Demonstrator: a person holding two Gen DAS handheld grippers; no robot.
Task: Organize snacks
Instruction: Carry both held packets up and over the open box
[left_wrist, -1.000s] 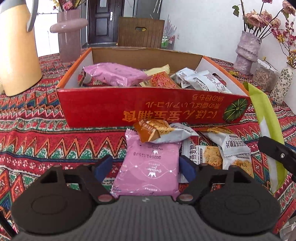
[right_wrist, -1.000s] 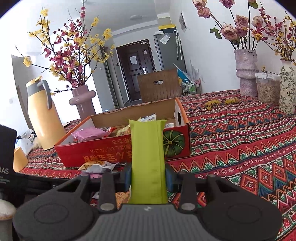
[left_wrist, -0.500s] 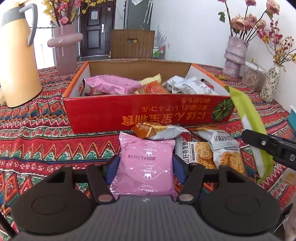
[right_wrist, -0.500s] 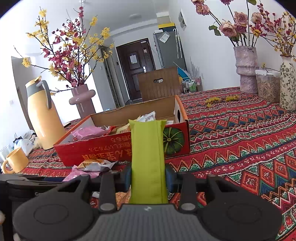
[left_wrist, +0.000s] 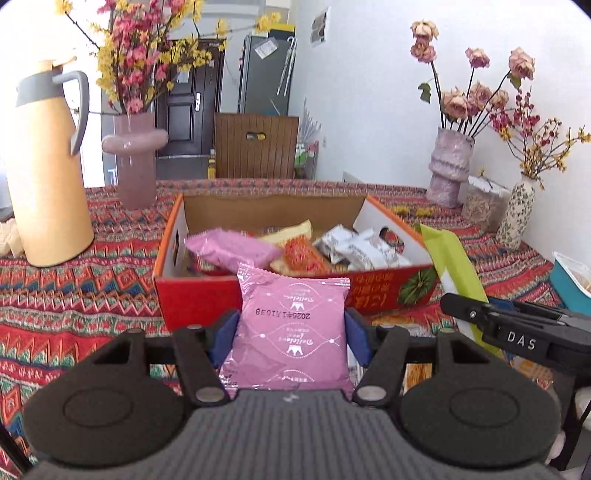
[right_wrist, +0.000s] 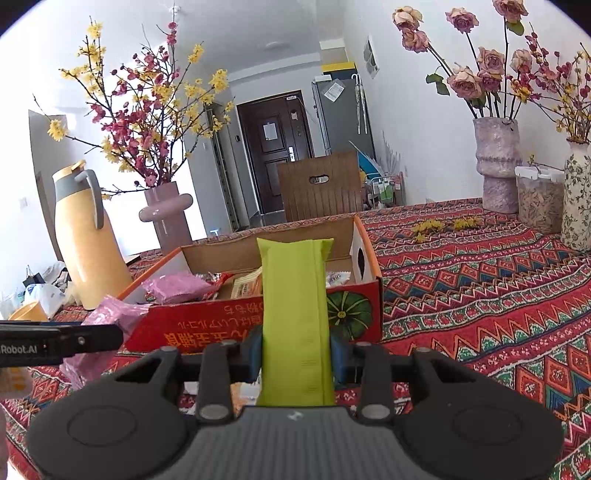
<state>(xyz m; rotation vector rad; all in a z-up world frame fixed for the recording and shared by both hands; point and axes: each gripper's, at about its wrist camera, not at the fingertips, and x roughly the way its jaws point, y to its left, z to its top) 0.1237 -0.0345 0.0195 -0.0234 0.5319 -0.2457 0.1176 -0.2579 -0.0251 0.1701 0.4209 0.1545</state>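
Note:
My left gripper (left_wrist: 290, 334) is shut on a pink snack packet (left_wrist: 291, 325), held up off the table in front of the red cardboard box (left_wrist: 258, 295). The box holds several packets, among them another pink packet (left_wrist: 232, 249) and white ones (left_wrist: 364, 245). My right gripper (right_wrist: 295, 352) is shut on a long green packet (right_wrist: 295, 314), upright before the box's (right_wrist: 207, 325) right end. In the left wrist view the right gripper (left_wrist: 517, 334) shows at the right with the green packet (left_wrist: 454, 266). The left gripper's finger (right_wrist: 59, 343) and pink packet (right_wrist: 110, 314) show at left in the right wrist view.
A yellow jug (left_wrist: 40, 166) and a pink vase (left_wrist: 135, 162) stand left of the box. More vases (left_wrist: 448, 168) and a clear jar (left_wrist: 482, 201) line the right wall. A teal container (left_wrist: 570, 284) sits at the right edge. Loose packets (left_wrist: 417, 373) lie on the patterned cloth below the grippers.
The left gripper closed on the pink packet and lifted it off the table, up before the box front. The right gripper kept still with the green packet.

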